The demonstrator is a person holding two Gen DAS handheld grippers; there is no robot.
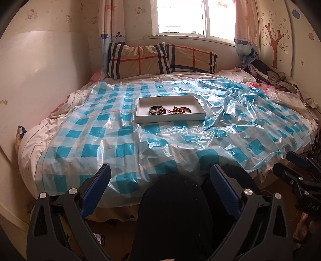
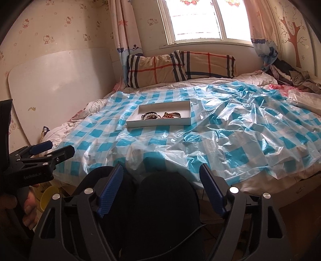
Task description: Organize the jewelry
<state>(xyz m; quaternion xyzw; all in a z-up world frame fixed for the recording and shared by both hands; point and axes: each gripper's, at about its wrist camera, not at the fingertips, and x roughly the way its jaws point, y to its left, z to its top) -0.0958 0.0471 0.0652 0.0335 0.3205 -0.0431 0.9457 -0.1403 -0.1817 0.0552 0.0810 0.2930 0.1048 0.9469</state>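
One white tray (image 1: 140, 112) sits on the bed, and it is the only tray in view. Inside it lies a small heap of jewelry (image 1: 169, 110): at least two dark bangles, one string of pale beads, one reddish-brown beaded piece and one thin metal ring; the exact number cannot be told, since the pieces overlap. One blue-checked plastic sheet (image 1: 124, 148) covers the bed. Two plaid pillows (image 1: 138, 60) lean under the one window (image 1: 192, 16). Two curtains (image 1: 109, 22) hang, one on each side. One tree picture (image 1: 275, 40) marks the wall. Two grippers show: the left gripper (image 1: 160, 178) and the right gripper (image 2: 161, 180), each with two blue-padded fingers.
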